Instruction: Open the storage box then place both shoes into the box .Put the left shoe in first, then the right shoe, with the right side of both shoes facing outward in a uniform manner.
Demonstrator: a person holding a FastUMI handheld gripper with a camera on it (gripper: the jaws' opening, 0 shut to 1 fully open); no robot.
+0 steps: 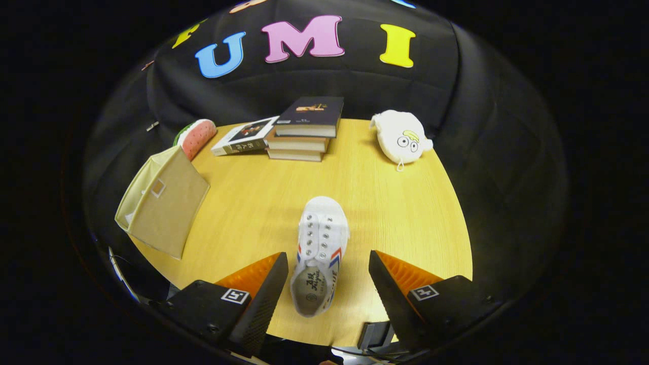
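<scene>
gripper (pixel 328 276) spread wide, shoe (pixel 320 253) heel between fingers, untouched

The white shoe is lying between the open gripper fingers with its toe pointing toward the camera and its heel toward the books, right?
Not quite. The gripper view shows the white shoe between the open gripper fingers, but turned the other way: its heel opening is nearest the camera and its toe points toward the stack of books.

White shoe (pixel 321 248) with red-blue stripes; beige box (pixel 165 208); yellow wood-grain table (pixel 400 213); white plush (pixel 400 137); pink dotted cushion (pixel 197 138).
</scene>
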